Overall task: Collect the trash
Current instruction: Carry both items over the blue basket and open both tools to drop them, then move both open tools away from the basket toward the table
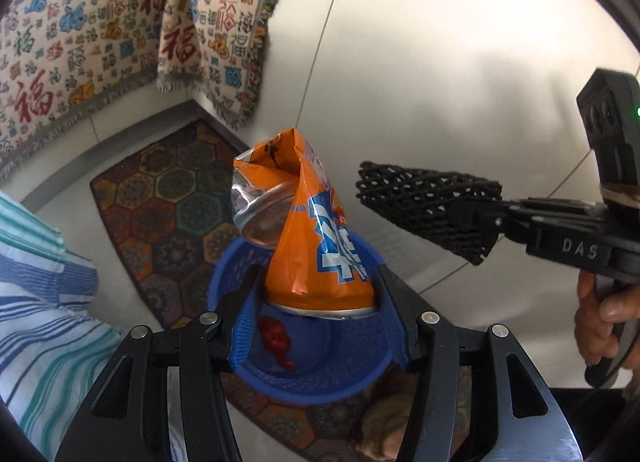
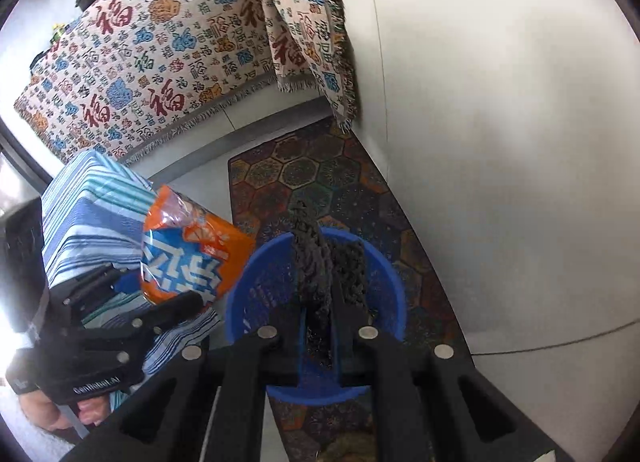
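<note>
Clamping an orange snack bag, left gripper; "DAS"-marked right gripper closed, empty, above blue basket.

A cream woven throw printed with red, blue and orange Chinese characters and edged in grey fringe drapes over furniture at the back. Below it, a dark rug patterned in multicoloured hexagons lies on a pale glossy tiled floor. A blue, teal and white striped cloth covers a boxy shape at the left, near the rug.
</note>
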A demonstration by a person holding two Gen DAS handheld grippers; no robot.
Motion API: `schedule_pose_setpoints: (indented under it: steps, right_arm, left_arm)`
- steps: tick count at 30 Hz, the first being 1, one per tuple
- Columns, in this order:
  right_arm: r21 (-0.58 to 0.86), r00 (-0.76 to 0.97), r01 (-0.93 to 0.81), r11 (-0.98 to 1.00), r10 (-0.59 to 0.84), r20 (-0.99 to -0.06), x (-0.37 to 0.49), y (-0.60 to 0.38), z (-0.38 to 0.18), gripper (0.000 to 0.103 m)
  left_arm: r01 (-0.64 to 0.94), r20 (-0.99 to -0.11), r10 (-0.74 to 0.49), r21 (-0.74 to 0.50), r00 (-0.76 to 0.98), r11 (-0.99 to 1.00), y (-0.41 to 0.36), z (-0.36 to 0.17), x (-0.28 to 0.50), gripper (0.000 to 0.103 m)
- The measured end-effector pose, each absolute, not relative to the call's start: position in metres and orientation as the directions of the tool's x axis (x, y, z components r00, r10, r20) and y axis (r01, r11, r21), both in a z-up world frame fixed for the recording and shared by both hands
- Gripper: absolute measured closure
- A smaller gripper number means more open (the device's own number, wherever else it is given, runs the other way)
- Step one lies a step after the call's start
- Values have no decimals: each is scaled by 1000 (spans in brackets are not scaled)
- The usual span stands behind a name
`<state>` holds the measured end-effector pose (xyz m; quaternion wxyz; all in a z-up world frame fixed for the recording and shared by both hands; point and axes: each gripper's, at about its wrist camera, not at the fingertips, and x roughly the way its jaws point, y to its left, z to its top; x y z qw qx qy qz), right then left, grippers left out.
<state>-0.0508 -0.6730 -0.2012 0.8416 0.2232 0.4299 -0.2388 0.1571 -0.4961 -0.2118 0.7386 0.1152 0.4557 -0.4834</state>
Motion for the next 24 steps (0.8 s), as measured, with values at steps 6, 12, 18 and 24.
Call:
schedule_pose_setpoints:
  steps: [6, 12, 18, 24]
  right_arm:
    - [185, 500, 599, 779, -184, -846, -37, -686, -216, 90]
    - [214, 507, 600, 771, -158, -847, -34, -690, -221, 67]
    - [242, 538, 566, 788, -131, -832, -28, -681, -213, 59]
    - [254, 546, 540, 803, -104, -831, -22, -669, -208, 59]
  left_arm:
    - [815, -802, -587, -265, 110, 515, -514, -233, 163, 37]
    - [804, -798, -593, -284, 103, 523, -520, -242, 168, 32]
    - [779, -781, -605, -281, 153, 560, -502, -224, 174, 32]
    - [742, -762, -610, -276, 218, 611, -470, -198, 182, 32]
